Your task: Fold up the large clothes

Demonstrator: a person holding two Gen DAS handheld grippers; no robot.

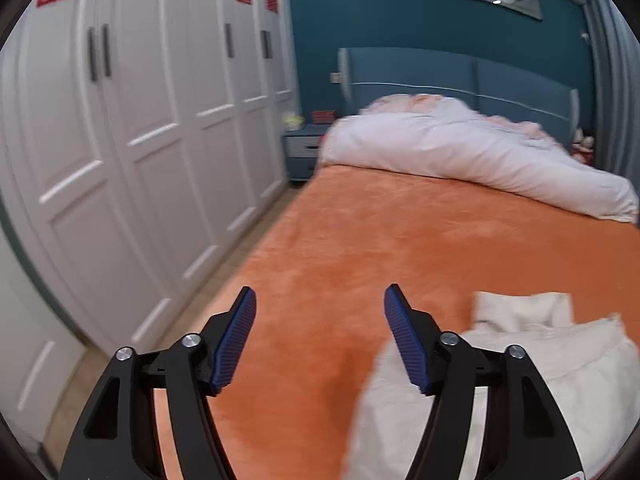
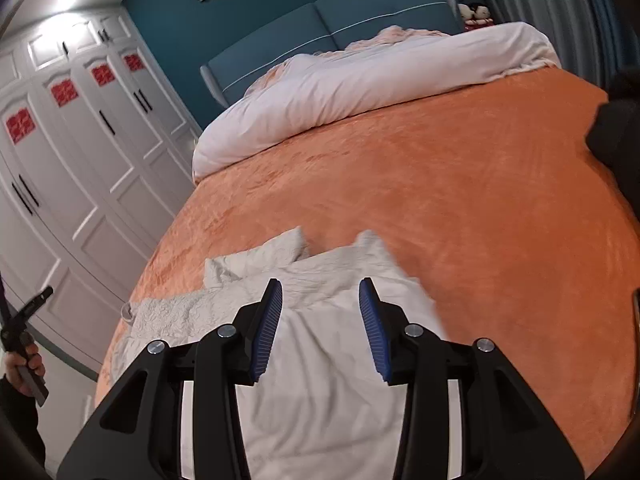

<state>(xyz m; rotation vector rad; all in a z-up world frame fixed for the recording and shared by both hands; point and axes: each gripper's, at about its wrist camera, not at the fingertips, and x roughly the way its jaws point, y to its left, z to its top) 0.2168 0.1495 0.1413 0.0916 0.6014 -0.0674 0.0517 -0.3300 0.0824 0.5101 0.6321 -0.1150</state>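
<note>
A cream-white crinkled garment (image 2: 320, 380) lies spread on the near part of the orange bedspread (image 2: 440, 180), with a folded-over part (image 2: 256, 260) at its far end. My right gripper (image 2: 321, 282) hangs over it, jaws apart, the cloth lying loose below and not pinched. My left gripper (image 1: 320, 290) stands wide open over bare orange bedspread (image 1: 380, 240), just left of the garment (image 1: 540, 360). Nothing is between its blue pads (image 1: 236, 340). In the right wrist view, a hand (image 2: 20, 364) holds the left gripper's handle at the far left edge.
A bunched white duvet (image 1: 460, 152) lies across the head of the bed before a blue headboard (image 1: 440, 76). White wardrobe doors (image 1: 140, 140) line the left side beyond a narrow strip of floor. A blue nightstand (image 1: 304, 152) stands in the corner. Something dark (image 2: 616, 128) sits at the bed's right edge.
</note>
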